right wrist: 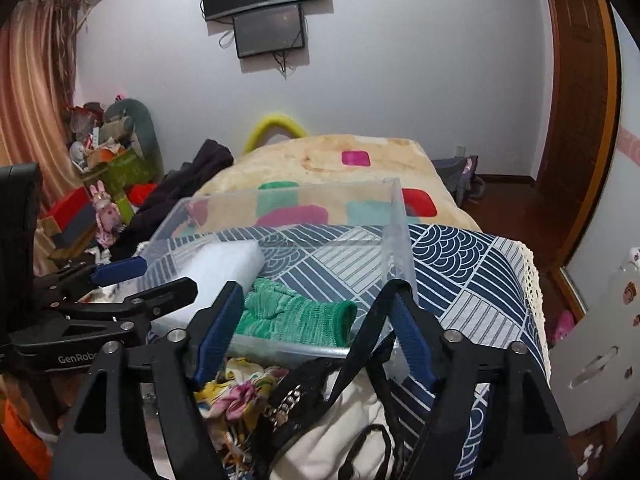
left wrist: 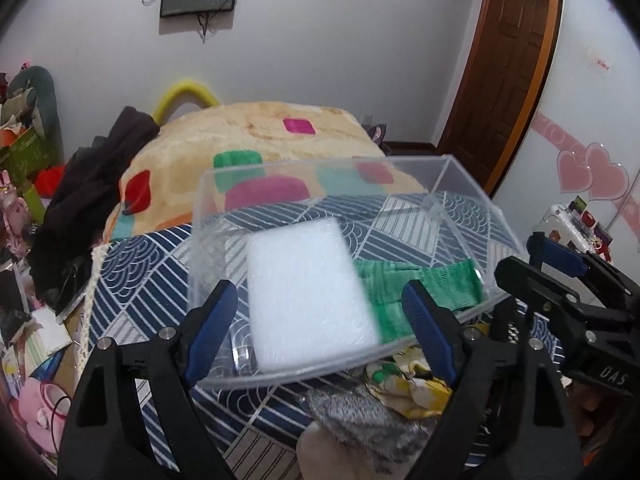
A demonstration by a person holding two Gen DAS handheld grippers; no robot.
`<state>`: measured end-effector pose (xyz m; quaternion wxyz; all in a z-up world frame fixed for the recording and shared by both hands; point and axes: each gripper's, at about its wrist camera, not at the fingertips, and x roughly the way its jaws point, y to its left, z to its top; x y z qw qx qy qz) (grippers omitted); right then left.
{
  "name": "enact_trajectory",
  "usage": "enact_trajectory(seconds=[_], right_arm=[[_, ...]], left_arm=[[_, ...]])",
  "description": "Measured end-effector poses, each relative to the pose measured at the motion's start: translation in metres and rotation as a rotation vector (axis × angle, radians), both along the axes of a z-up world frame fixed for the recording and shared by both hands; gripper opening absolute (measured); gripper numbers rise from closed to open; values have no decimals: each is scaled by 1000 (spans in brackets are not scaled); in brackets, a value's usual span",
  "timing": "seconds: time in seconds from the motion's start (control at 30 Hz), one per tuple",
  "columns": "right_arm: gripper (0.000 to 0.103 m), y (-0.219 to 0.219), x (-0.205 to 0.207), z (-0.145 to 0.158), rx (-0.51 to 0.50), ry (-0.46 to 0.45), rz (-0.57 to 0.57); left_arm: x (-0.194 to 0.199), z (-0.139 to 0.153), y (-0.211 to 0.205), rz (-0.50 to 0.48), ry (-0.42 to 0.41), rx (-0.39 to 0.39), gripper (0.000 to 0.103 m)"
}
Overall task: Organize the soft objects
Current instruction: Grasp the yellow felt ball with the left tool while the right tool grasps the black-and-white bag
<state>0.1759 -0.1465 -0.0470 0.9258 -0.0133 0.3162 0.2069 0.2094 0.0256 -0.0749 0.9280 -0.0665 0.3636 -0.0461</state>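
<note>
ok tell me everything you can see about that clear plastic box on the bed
The clear plastic box is a transparent, open-topped rectangular bin with thin rigid walls, apparently acrylic. It sits on the blue-and-white patterned cloth, which shows through its floor, with the colourful blanket behind it. Inside, a white foam pad lies toward one side and a green knit cloth beside it. Both open hand-held grippers, left and right, hover at its near edge; contact is unclear.
</note>
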Motion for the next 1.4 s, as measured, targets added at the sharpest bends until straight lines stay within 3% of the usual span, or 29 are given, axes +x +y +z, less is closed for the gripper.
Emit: enact_trajectory(seconds=[0.13, 0.4, 0.7, 1.03, 1.2, 1.33, 1.4], right_arm=[[79, -7, -12, 4, 10, -22, 7], [84, -16, -37, -8, -25, -26, 28], [84, -18, -53, -36, -93, 31, 41], [85, -19, -51, -66, -96, 146, 50], [84, -23, -51, -71, -65, 160, 51], [57, -27, -55, -67, -40, 155, 72], [44, -29, -57, -66, -38, 151, 83]], left_arm=[[-27, 19, 3, 9, -72, 15, 95], [-82, 33, 15, 32, -155, 88, 98], [-122, -3, 42, 97, -87, 122, 98], [-125, -62, 62, 144, 53, 99, 98], [-124, -78, 65, 165, 93, 75, 77], [-126, -83, 59, 157, 99, 71, 49], [-126, -83, 56, 148, 98, 76, 44]])
